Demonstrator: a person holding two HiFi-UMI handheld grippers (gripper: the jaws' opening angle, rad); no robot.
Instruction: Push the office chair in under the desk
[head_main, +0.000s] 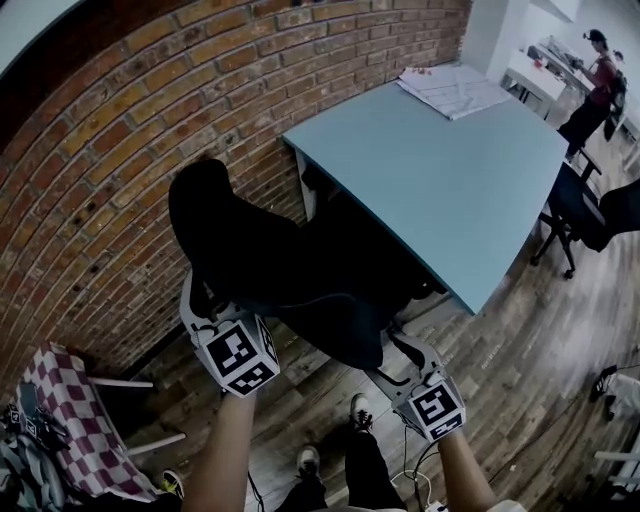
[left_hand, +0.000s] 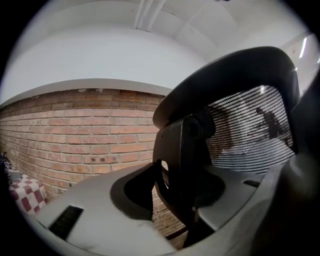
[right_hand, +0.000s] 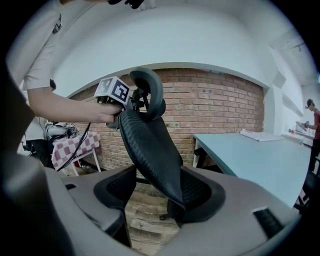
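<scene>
A black mesh office chair stands with its seat partly under the light blue desk, its back toward me. My left gripper is at the top left of the backrest, shut on the black frame post below the headrest. My right gripper sits lower, at the backrest's right edge. In the right gripper view that backrest edge runs between the jaws and lies against the right pad, while floor shows in the gap at the left pad, so my right gripper is open. The left gripper's marker cube shows beside the headrest.
A brick wall runs along the left of chair and desk. Papers lie on the desk's far corner. A checkered cloth covers something at the lower left. Another dark chair and a person are at the far right.
</scene>
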